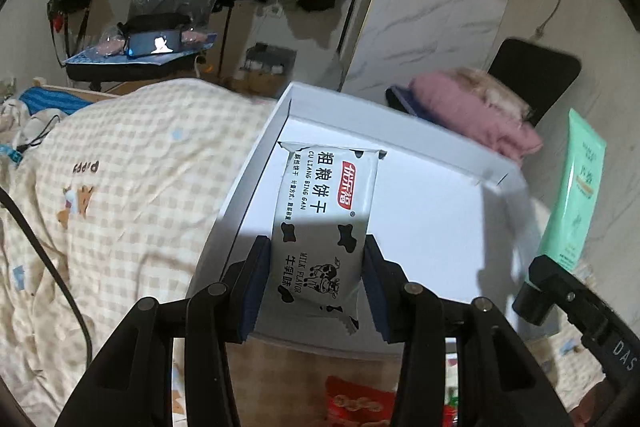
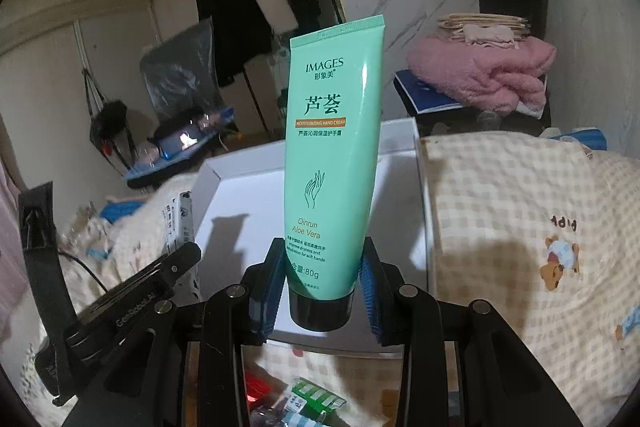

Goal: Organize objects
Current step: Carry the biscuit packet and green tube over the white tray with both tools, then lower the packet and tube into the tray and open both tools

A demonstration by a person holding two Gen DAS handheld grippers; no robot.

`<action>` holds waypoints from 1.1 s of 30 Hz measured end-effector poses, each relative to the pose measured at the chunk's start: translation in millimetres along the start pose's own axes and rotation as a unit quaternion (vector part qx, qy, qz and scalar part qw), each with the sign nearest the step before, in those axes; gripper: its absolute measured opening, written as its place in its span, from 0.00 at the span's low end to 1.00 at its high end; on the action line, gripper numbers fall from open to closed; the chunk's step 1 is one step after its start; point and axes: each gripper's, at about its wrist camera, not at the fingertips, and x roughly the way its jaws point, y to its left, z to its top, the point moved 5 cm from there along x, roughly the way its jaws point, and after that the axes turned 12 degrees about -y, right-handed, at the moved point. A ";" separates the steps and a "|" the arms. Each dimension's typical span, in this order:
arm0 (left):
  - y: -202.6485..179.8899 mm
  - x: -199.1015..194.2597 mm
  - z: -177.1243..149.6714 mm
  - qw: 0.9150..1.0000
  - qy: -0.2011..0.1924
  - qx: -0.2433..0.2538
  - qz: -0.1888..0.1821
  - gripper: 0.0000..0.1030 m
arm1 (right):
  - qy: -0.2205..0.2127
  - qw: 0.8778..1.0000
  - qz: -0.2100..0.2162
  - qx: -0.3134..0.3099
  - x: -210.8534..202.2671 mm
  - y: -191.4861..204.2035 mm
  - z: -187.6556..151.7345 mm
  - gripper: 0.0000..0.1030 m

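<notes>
My left gripper (image 1: 316, 259) is shut on a white milk-flavour biscuit packet (image 1: 326, 211) with cow print, held over the left part of an open white box (image 1: 424, 227) that lies on the bed. My right gripper (image 2: 323, 267) is shut on a green aloe hand cream tube (image 2: 332, 163), black cap down, held upright above the same white box (image 2: 240, 195). The tube also shows at the right edge of the left wrist view (image 1: 576, 195). The biscuit packet shows edge-on in the right wrist view (image 2: 180, 223).
A checked beige quilt (image 1: 120, 187) covers the bed around the box. A chair with pink folded clothes (image 2: 484, 75) stands behind. Red and green snack packets (image 2: 296, 399) lie below the grippers. A black cable (image 1: 48, 267) crosses the quilt at left.
</notes>
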 end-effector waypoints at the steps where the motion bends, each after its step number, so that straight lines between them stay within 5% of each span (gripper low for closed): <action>1: 0.5 0.7 -2.1 1.000 0.003 0.007 0.007 0.47 | 0.005 1.000 -0.008 -0.008 1.1 1.3 -2.6 0.36; 7: -2.1 6.4 -10.1 0.999 0.025 0.032 0.036 0.47 | 0.066 0.997 -0.048 -0.011 17.0 -9.0 -17.8 0.36; 22: 0.5 11.0 -13.4 0.997 0.034 0.043 0.056 0.47 | 0.063 0.991 -0.084 -0.085 25.0 0.0 -34.1 0.36; 33: -12.1 10.8 -18.1 0.991 0.034 0.098 0.080 0.47 | 0.060 0.990 -0.085 -0.090 26.2 2.0 -32.4 0.36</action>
